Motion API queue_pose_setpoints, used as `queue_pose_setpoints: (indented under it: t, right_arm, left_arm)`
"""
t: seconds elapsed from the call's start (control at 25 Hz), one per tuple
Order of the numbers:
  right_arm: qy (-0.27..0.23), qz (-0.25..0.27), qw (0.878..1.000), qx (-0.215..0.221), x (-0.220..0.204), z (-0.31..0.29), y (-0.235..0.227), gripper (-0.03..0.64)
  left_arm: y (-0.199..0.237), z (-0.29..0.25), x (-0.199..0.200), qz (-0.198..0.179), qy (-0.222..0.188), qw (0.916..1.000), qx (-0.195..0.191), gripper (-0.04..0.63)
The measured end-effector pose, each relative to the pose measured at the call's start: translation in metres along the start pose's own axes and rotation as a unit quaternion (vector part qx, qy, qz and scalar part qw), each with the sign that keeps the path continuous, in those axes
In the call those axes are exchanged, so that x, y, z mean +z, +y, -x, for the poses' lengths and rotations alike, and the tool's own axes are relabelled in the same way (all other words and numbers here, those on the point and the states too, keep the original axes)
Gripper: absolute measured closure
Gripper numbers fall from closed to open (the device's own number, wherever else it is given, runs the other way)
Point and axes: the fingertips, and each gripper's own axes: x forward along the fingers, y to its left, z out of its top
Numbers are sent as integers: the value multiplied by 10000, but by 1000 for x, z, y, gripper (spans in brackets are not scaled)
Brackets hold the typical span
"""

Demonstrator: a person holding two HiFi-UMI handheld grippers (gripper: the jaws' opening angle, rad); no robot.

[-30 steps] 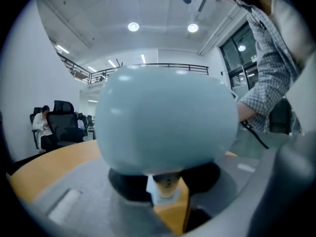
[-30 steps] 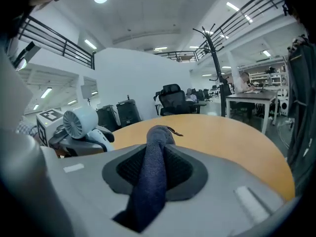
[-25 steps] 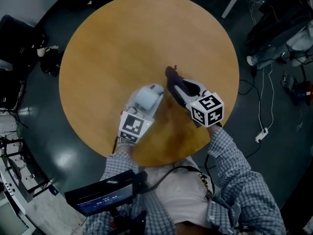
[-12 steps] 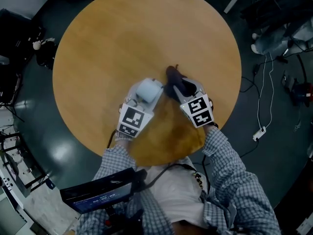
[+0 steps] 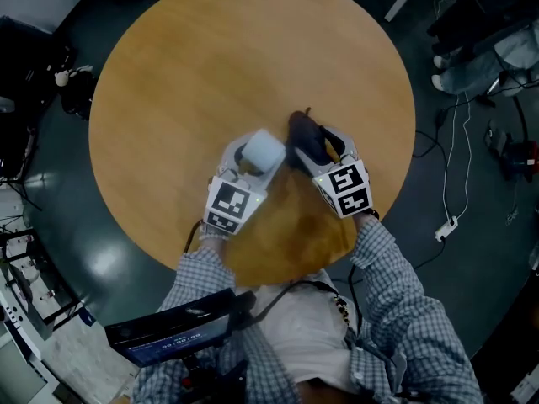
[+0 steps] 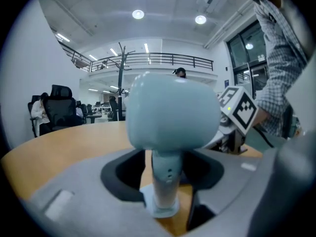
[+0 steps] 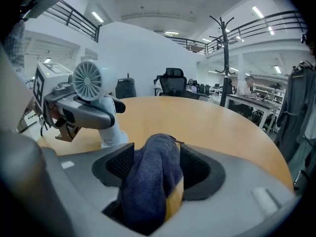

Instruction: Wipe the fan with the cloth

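Fan (image 5: pixel 263 150) stands upright on the bench (image 5: pixel 194 66), lower centre of head view. Its stem sits between the left gripper (image 6: pixel 163 174) jaws, which are opening; gaps show on both sides of the stem, so no grip. Right gripper (image 7: pixel 155 167) jaws are opening wide too, with the dark blue cloth (image 7: pixel 148 181) slumped loose between them, just right of the fan. Reads as a release step, no wiping contact. Next move likely: regrip both, or back straight out without tipping the fan. Cables (image 5: pixel 455 183) on floor far right, screen device (image 5: pixel 173 335) bottom left; neither in the way.
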Motion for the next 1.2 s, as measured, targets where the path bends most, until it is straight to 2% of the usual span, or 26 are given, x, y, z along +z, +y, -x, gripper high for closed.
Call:
queue_pose_setpoints:
  t: [0.12, 0.28, 0.4, 0.48, 0.56, 0.76, 0.96, 1.2]
  right_arm:
    - [-153, -43, 9999, -47, 8, 5, -4, 325]
    - [-435, -55, 9989, -141, 30, 16, -6, 328]
    - [-597, -104, 9979, -218, 39, 33, -6, 354]
    - [-684, -206, 9971, -255, 41, 44, -5, 400]
    - [-779, -324, 9959, -326, 42, 57, -4, 478]
    - [-913, -562, 9926, -572, 43, 89, 0, 615]
    - [-1080, -723, 9899, -561, 51, 108, 14, 614]
    - [-1077, -743, 9894, -625, 60, 121, 20, 614]
  left_arm:
    - [-4, 1, -9, -25, 151, 9998, -113, 357]
    - [-2, 17, -19, -5, 283, 9995, -143, 356]
    - [-2, 33, -23, 66, 345, 9994, -36, 358]
    - [-1, 45, -22, 99, 322, 9994, 101, 370]
    - [2, 57, -15, 122, 204, 9993, 278, 404]
    - [-2, 83, 12, 94, -44, 9985, 541, 486]
    - [-6, 98, 34, -7, -246, 9974, 684, 574]
    - [-14, 111, 56, 165, -572, 9962, 635, 595]
